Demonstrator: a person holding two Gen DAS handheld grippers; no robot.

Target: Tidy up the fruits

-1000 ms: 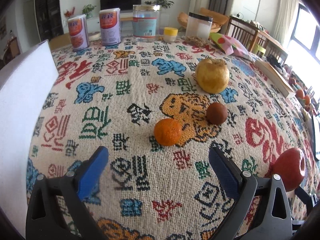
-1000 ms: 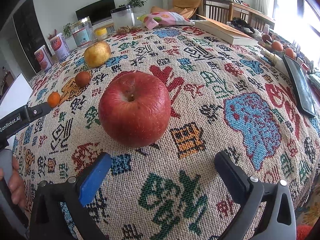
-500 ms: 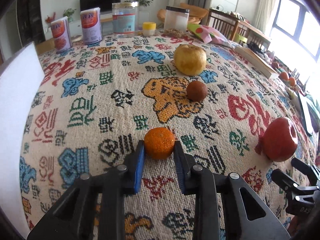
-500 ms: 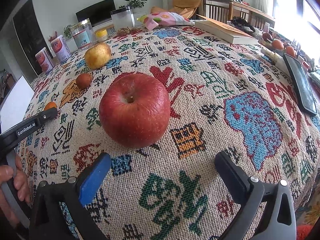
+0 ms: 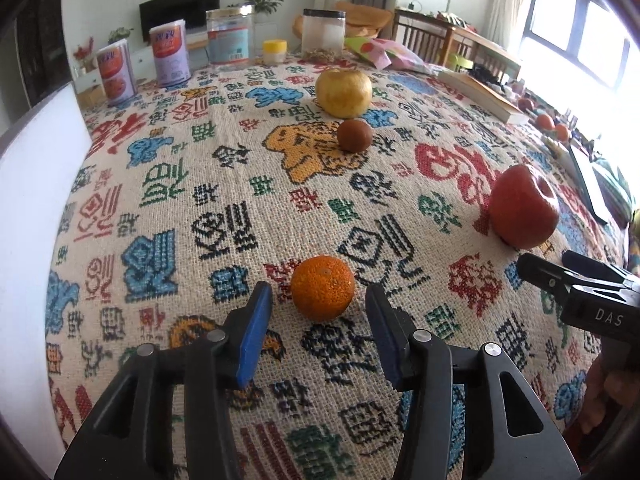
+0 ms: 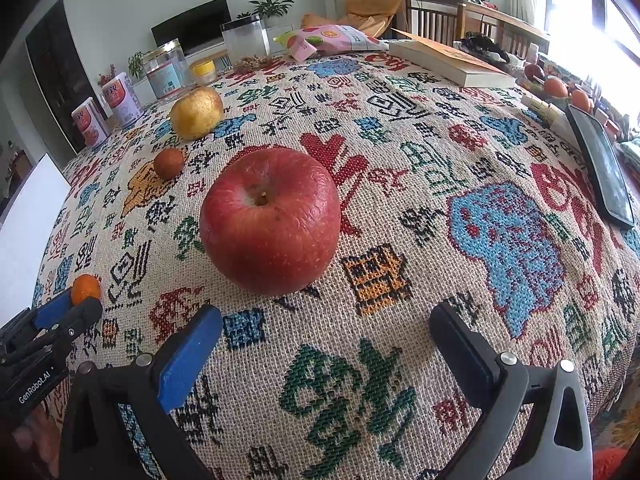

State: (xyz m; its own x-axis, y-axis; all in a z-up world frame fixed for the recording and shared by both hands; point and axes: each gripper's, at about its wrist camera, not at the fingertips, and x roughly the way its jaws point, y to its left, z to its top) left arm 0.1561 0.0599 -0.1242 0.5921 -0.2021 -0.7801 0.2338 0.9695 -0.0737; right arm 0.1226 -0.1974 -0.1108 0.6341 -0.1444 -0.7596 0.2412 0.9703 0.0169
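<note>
A small orange rests on the patterned tablecloth, just ahead of and between the tips of my left gripper. Its jaws are opening and the blue pads stand clear of the peel. A large red apple sits right in front of my right gripper, which is wide open with nothing between its fingers. Farther back lie a yellow pear-like fruit and a small brown fruit. The right wrist view shows the orange at the left gripper's tip.
A white board stands along the table's left side. Two cans, jars, a snack bag and a book line the far edge. A dark tablet and more fruit lie at the right.
My left gripper closed on the orange, drew it toward the near edge of the table, and its jaws have now parted off it. The right gripper and apple stayed put.
</note>
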